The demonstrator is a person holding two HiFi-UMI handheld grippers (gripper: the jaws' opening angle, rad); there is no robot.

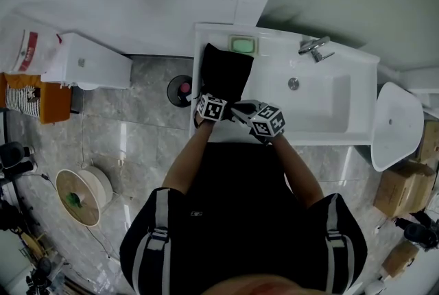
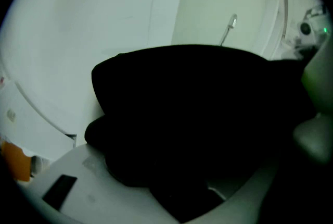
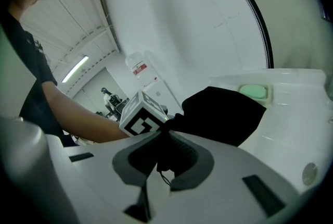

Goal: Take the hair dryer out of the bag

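A black fabric bag point(image 1: 224, 69) lies on the white counter point(image 1: 206, 132) left of the basin. No hair dryer shows in any view. My right gripper point(image 1: 235, 109) is at the bag's near end; in the right gripper view it point(image 3: 165, 146) is shut on a fold of the bag point(image 3: 223, 113) with a thin cord hanging from the pinch. My left gripper point(image 1: 214, 100) is on the bag's near left side. In the left gripper view the bag point(image 2: 197, 119) fills the space between its wide-set fingers point(image 2: 57, 186), and no pad visibly presses on it.
A green soap bar in its dish point(image 1: 243, 45) sits behind the bag. The basin point(image 1: 322, 105) and faucet point(image 1: 314, 48) are to the right. On the floor are a dark round bin point(image 1: 180, 90), a white cabinet point(image 1: 89, 64) and a cable spool point(image 1: 82, 196).
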